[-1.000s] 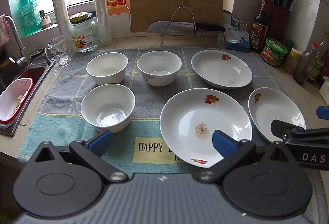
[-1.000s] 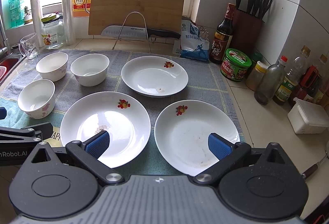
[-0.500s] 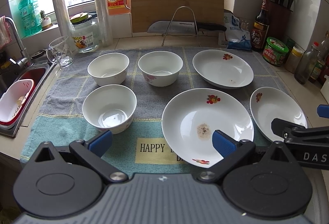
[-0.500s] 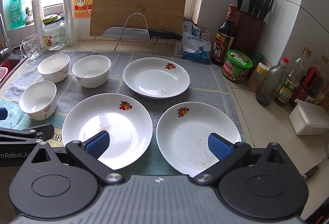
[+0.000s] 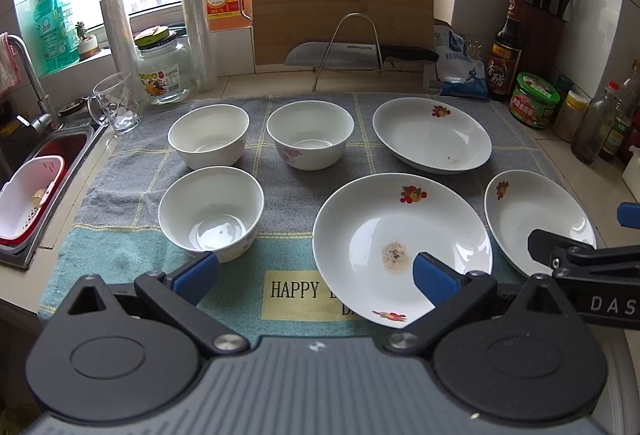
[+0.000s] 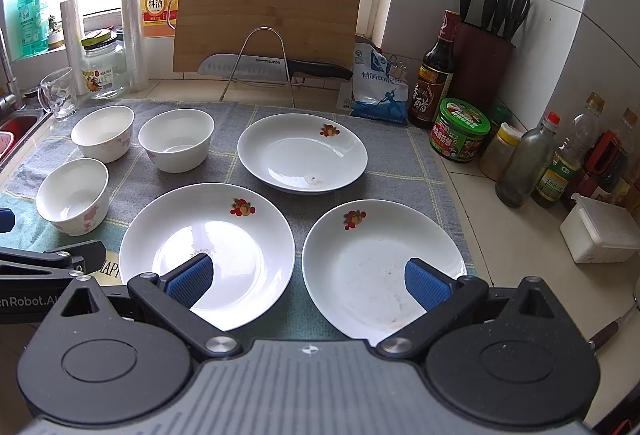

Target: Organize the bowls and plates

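Crockery lies spread singly over the dish mat, three white bowls to the left and three fruit-printed plates to the right, likely laid out for stacking. Left gripper and right gripper both hover at the mat's near edge, jaws wide apart, holding nothing. Writing reads "HAPPY" on the mat, "SUPOR" on the cleaver.

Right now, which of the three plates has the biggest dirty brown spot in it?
The front middle plate, nearest the left gripper. It has a speckled brown patch at its centre; the back plate and the right plate show only faint specks.
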The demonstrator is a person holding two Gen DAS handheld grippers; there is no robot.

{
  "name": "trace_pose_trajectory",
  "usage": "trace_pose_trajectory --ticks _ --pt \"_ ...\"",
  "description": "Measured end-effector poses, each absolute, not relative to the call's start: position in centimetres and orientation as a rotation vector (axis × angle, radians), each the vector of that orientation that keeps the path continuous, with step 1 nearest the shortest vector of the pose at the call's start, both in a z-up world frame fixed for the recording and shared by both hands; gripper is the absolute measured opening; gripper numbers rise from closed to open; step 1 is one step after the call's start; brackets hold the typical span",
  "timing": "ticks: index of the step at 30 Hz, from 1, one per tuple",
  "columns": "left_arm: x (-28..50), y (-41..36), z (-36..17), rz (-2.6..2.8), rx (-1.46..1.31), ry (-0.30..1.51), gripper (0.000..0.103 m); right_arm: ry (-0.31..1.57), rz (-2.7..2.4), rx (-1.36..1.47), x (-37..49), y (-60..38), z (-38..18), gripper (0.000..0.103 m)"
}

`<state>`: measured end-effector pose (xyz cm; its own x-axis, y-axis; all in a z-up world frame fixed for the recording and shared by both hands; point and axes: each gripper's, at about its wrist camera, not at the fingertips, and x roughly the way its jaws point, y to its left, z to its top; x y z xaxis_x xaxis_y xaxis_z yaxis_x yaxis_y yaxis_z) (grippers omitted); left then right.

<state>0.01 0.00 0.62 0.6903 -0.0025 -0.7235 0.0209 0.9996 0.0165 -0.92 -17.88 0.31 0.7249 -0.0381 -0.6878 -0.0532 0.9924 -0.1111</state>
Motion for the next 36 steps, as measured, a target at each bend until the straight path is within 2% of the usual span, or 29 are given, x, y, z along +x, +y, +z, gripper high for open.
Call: trace_pose_trajectory --ticks 36 --pt "0.42 0.33 0.38 -0.062 0.029 0.807 0.102 0.741 -0.022 -0.115 -1.19 -17.61 0.21 0.103"
